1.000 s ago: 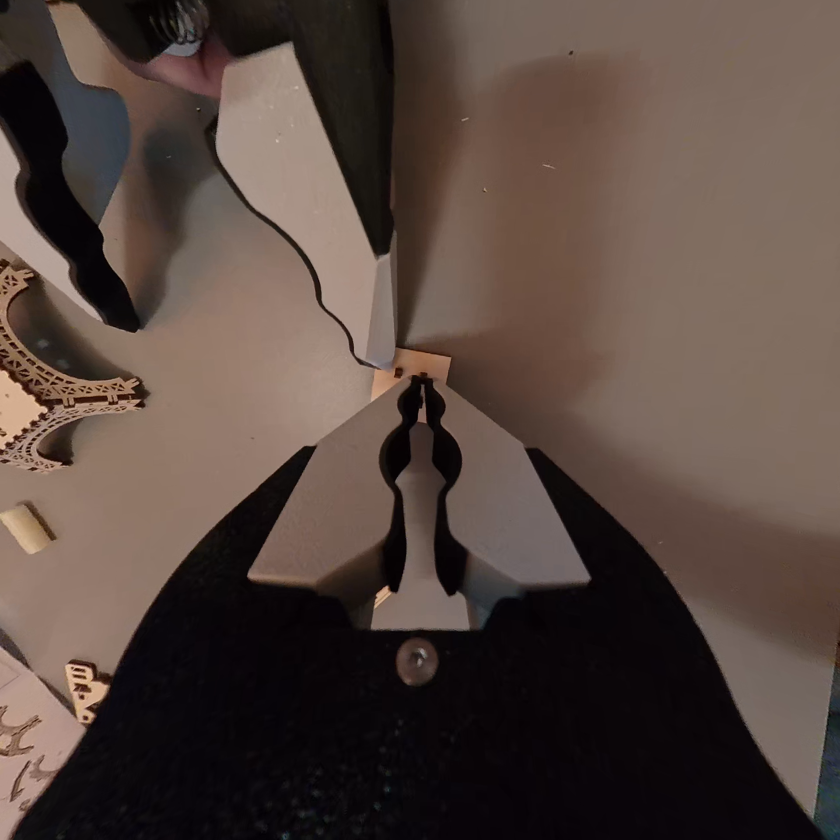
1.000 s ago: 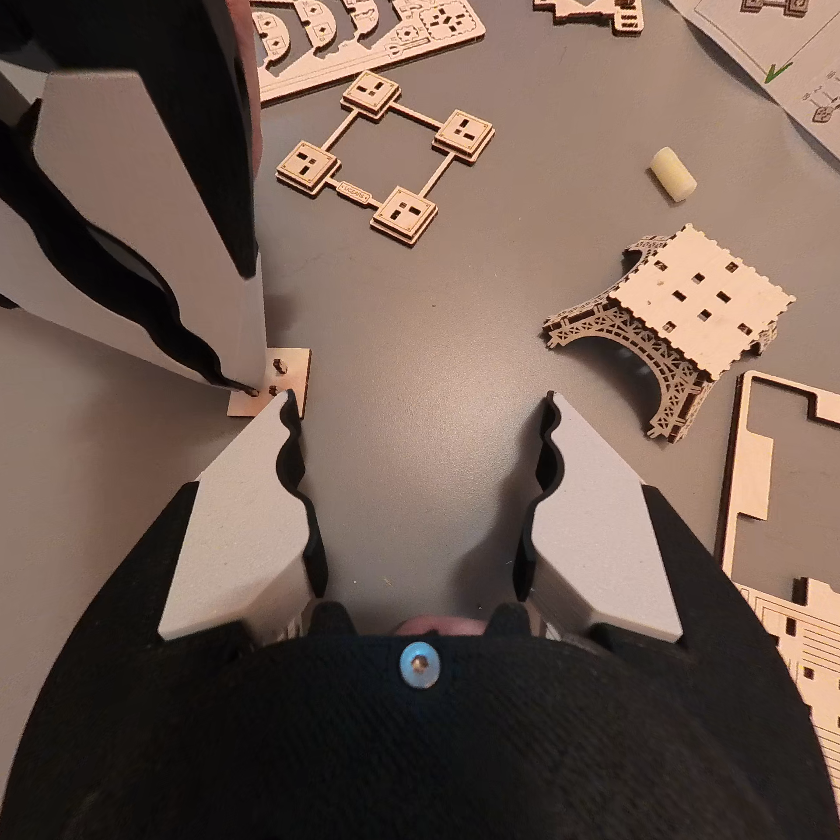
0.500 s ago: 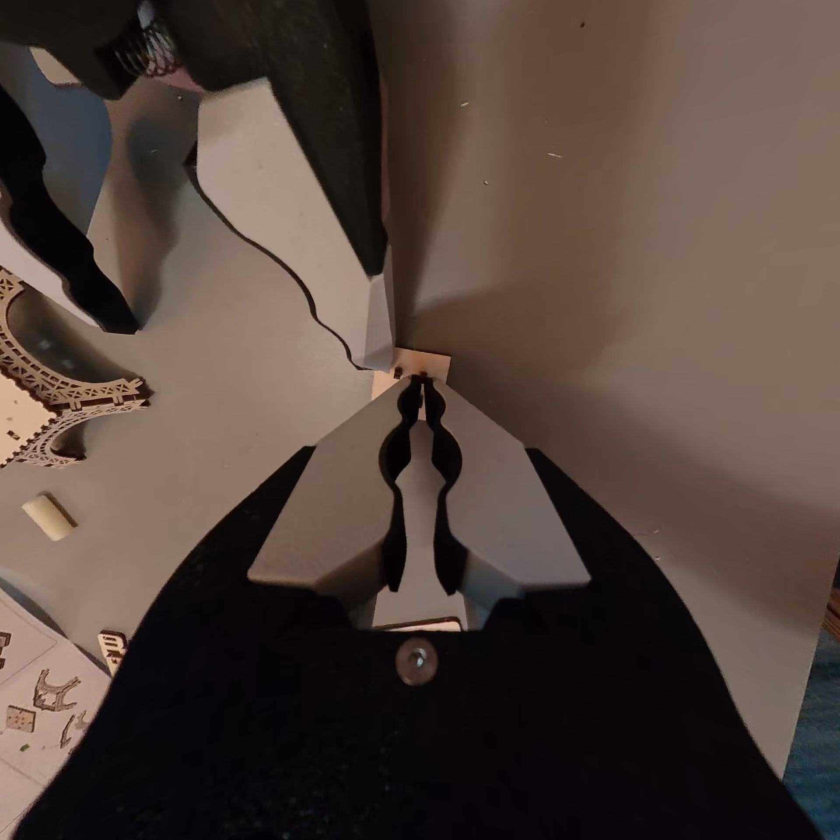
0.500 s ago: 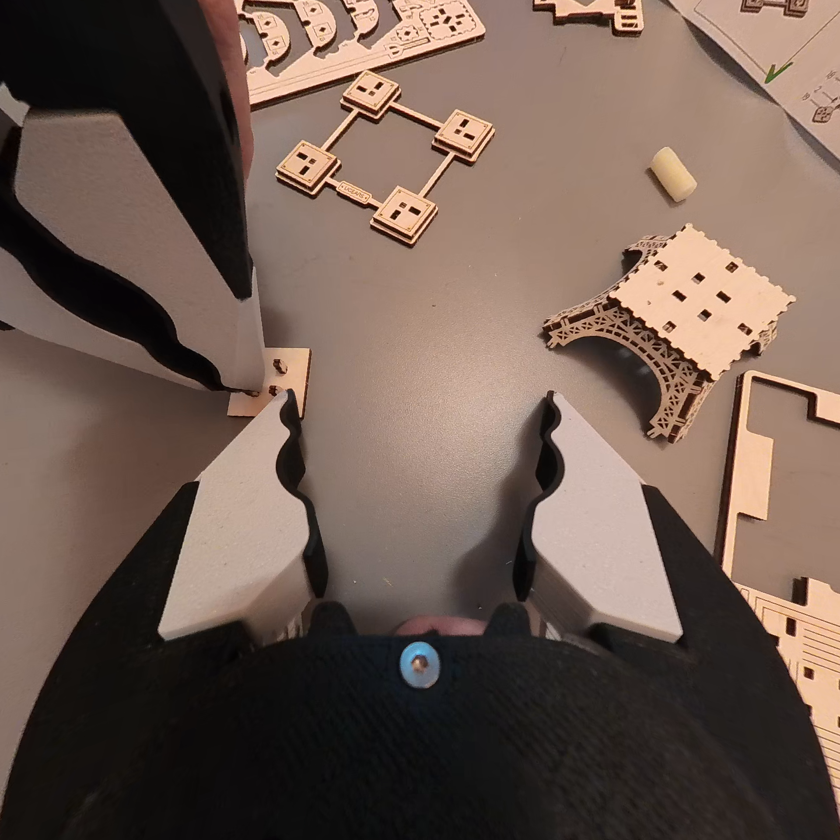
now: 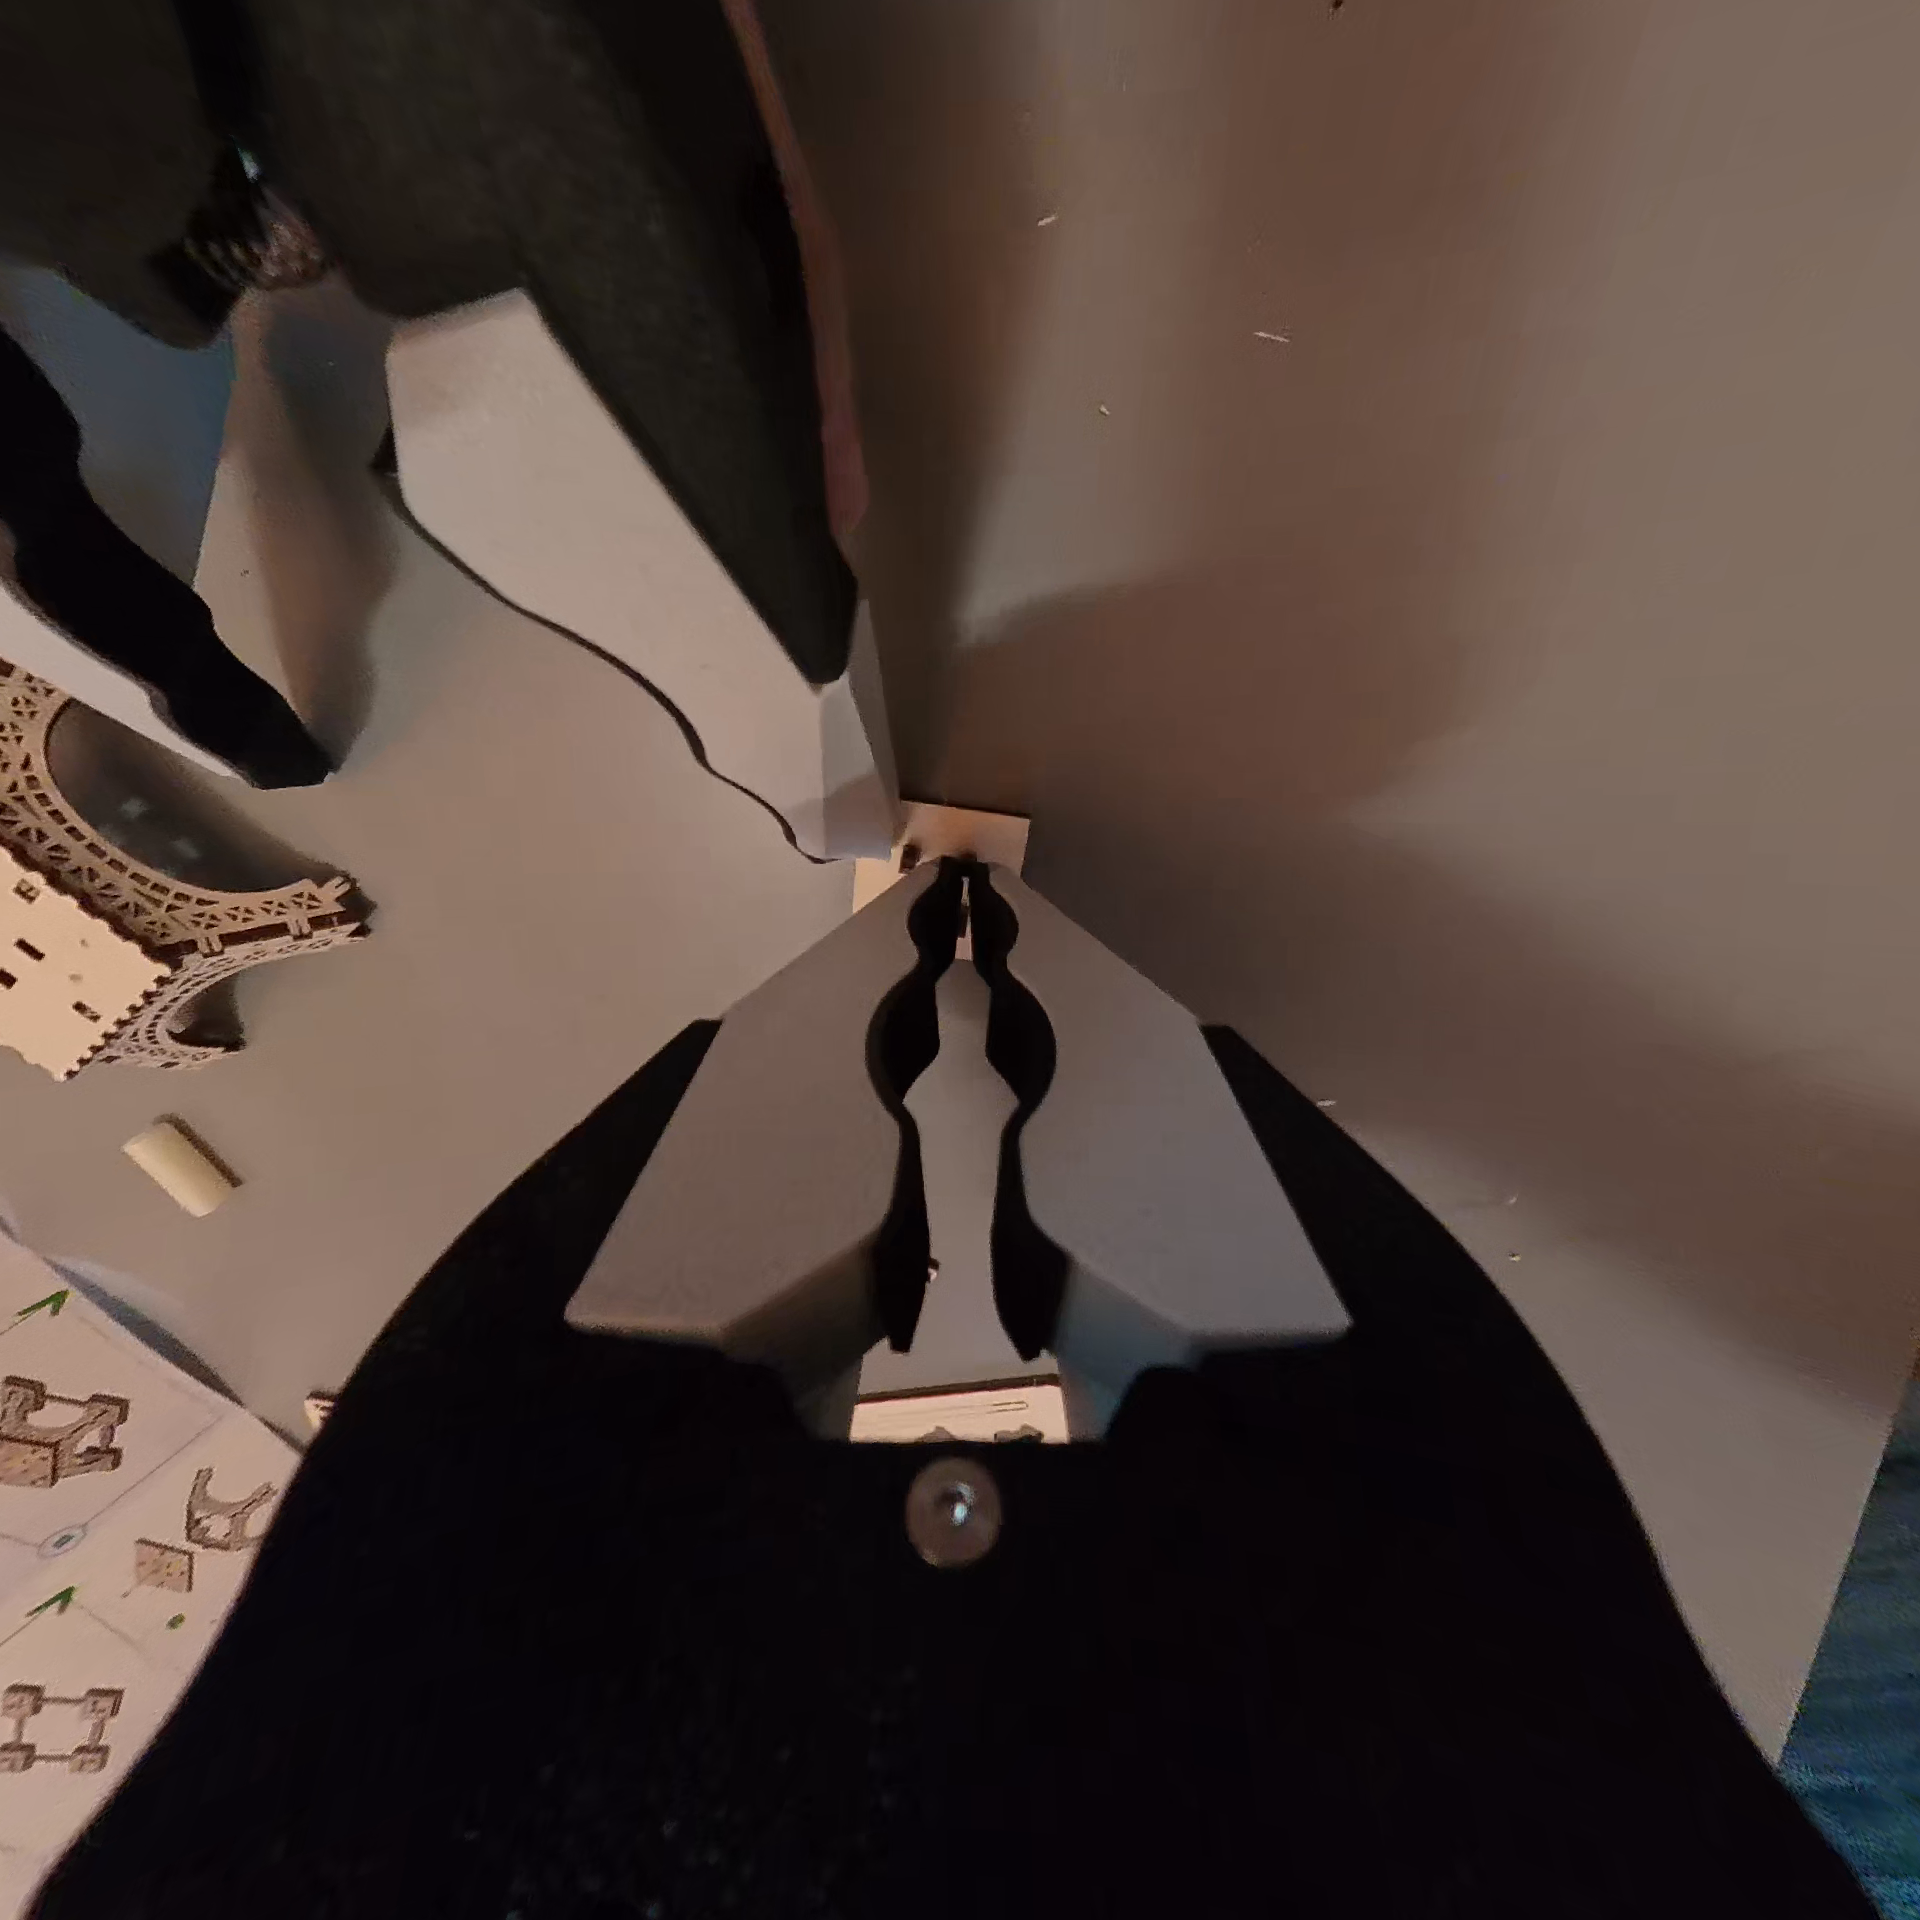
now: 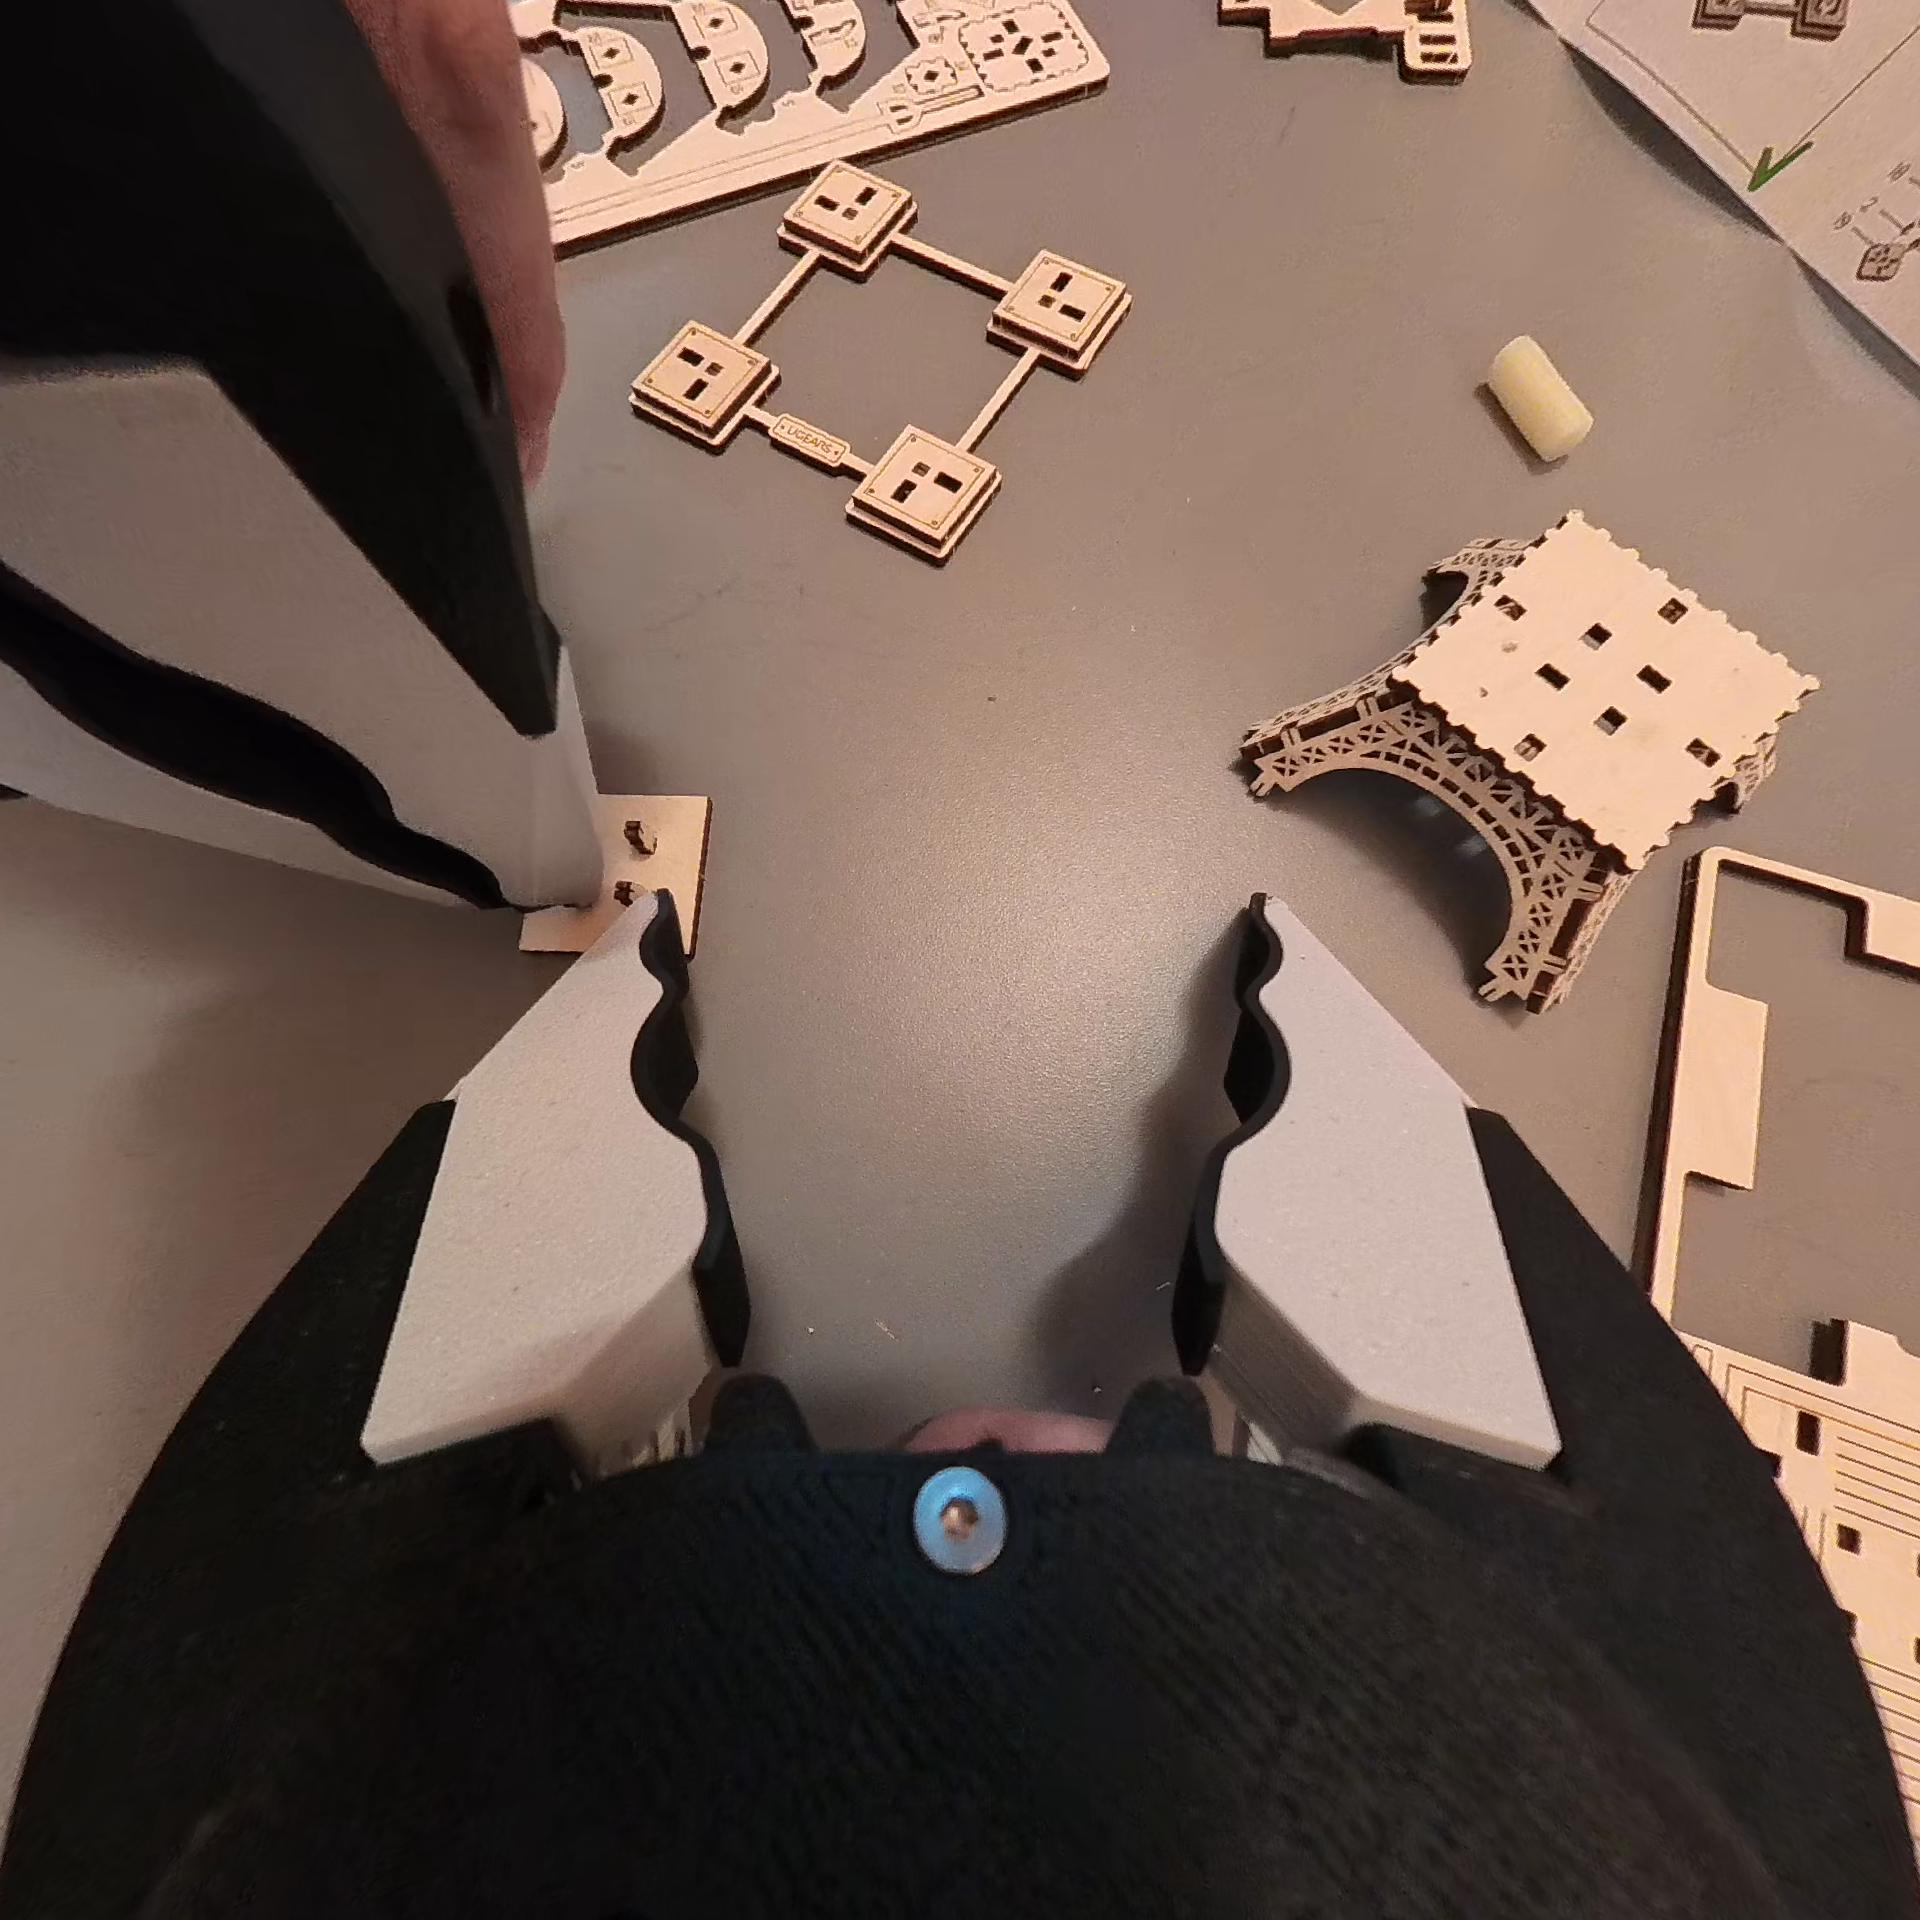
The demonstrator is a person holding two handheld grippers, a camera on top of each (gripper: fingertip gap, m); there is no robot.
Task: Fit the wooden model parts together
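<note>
Across the grey counter (image 6: pixel 935 727), well apart from the work: punched-out wooden sheets (image 6: pixel 831 114) along the far edge, an arched lattice tower base (image 6: pixel 1538 748) off to the right, a square frame of four slotted pads (image 6: pixel 883 353) between them.

Nearer, the right gripper (image 6: pixel 956 914) with fingers spread wide and holding nothing, its left fingertip touching the near edge of the small wooden plate (image 6: pixel 665 831). From the left, the left gripper (image 5: pixel 961 878) with fingers closed to a sliver, tips pressed down on that same plate, which lies flat on the counter. Cannot tell whether a tiny part sits pinched between those tips; too hidden.

Likely step: seating or steadying something at the plate's small holes.

- Brace the plate with the right fingertip low and flat against its edge, so no sliding under the push
- Press straight down with the left tips, not at a slant; thin ply, likely to snap or skate
- Line up over a hole before adding force
- Ease off slowly, to avoid lifting the plate with the tips

Smallest, far right: a cream cylinder (image 6: pixel 1538 410), untouched
</note>
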